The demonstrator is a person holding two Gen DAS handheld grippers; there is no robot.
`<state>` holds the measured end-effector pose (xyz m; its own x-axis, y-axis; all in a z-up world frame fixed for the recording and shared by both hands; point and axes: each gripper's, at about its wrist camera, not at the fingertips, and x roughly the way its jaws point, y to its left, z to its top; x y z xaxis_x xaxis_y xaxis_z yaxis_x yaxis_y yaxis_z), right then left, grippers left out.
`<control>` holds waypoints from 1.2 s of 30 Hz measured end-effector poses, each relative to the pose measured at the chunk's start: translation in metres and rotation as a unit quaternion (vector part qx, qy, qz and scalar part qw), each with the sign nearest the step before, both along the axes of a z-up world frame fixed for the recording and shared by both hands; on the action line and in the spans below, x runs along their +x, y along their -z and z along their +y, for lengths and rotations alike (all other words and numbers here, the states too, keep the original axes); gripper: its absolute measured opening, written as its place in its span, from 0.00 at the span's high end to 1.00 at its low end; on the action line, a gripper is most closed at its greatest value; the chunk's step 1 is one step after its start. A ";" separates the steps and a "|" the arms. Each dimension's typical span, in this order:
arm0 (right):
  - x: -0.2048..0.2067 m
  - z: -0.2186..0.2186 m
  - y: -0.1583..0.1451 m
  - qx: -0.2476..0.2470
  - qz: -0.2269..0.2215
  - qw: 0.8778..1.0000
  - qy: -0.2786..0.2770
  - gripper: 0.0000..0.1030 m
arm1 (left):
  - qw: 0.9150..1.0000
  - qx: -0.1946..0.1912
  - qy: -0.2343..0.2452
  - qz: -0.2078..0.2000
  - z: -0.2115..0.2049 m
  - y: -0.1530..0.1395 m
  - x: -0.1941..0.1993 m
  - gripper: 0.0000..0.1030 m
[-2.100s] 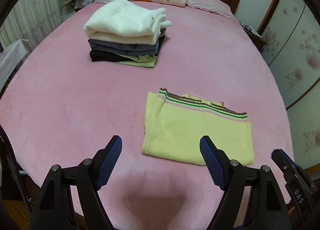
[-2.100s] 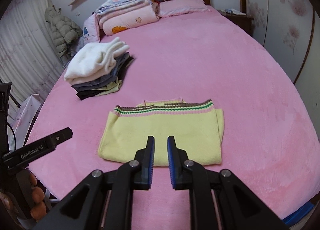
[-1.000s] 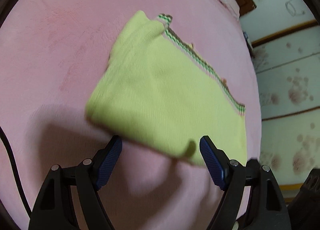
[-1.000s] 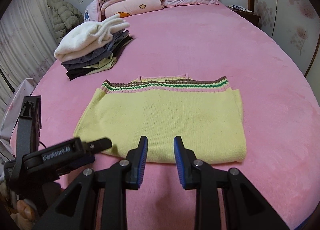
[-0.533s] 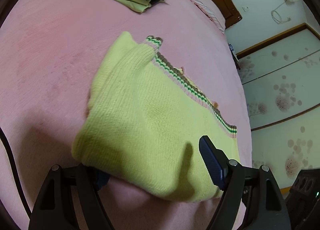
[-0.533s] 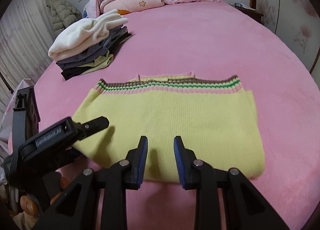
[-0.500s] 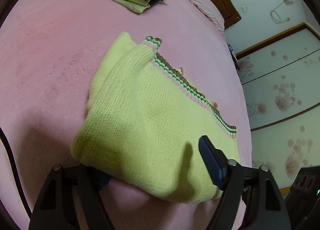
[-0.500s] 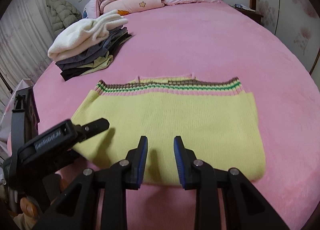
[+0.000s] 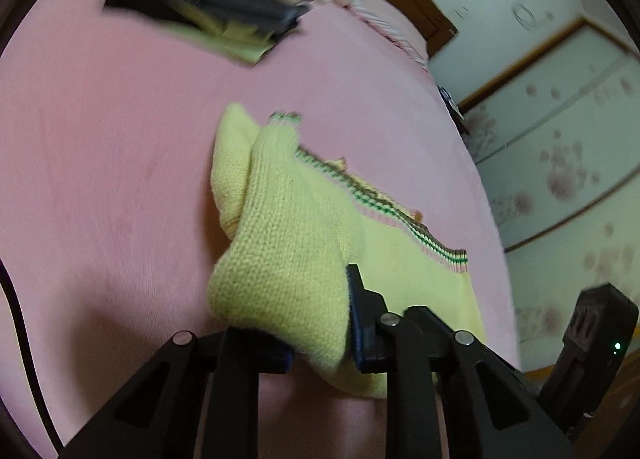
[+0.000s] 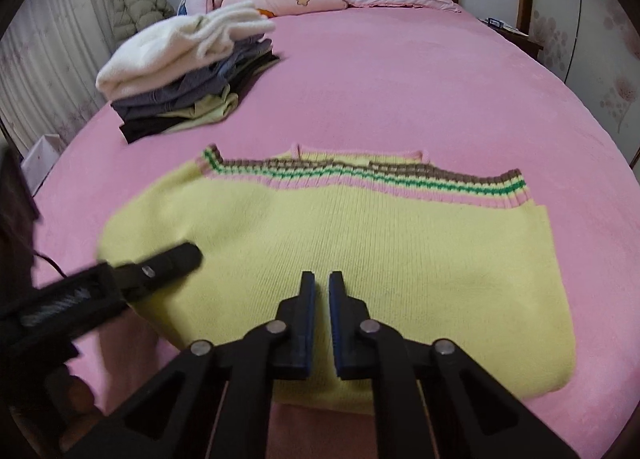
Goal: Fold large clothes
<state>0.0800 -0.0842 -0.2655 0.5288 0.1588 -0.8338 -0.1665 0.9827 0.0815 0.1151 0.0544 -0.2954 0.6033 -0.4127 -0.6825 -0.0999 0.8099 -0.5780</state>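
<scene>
While the yellow sweater (image 10: 340, 259) lies flat on the pink bed (image 10: 400, 79), its near-left corner is pinched for another fold.

From the left wrist, the left gripper (image 9: 316, 323) is clamped on that corner of the sweater (image 9: 288, 259), the knit bunching up between its jaws, and the right gripper's body (image 9: 592, 343) shows beyond the sweater's near edge; a blurred stack of folded clothes (image 9: 208, 11) lies far behind the sweater. From the right wrist, the right gripper (image 10: 322, 299) hovers over the sweater's near middle, jaws narrow and holding nothing. Only this view shows the whole sweater and its striped hem. With one corner gripped, the thick knit may drag or twist skewed when lifted.
</scene>
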 end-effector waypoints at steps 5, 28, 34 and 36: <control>-0.001 -0.004 0.013 0.010 0.016 1.000 -0.004 0.98 | 0.996 0.072 0.047 -0.039 -0.032 -0.030 0.001 0.84; -0.030 -0.107 0.018 0.229 0.085 0.968 0.057 0.99 | 0.958 0.185 0.198 -0.092 -0.154 -0.071 0.024 0.94; -0.041 -0.142 -0.004 0.197 0.068 0.975 0.073 0.99 | 0.928 0.215 0.269 -0.140 -0.196 -0.077 0.005 0.94; -0.046 -0.158 -0.009 0.176 0.067 0.978 0.092 0.99 | 0.919 0.218 0.296 -0.142 -0.212 -0.071 -0.001 0.94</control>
<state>0.0340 -0.2421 -0.2568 0.4654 0.3612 -0.8080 0.0461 0.9018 0.4297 0.1141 -0.1577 -0.2239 0.5398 -0.4508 -0.7110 0.5376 0.8345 -0.1209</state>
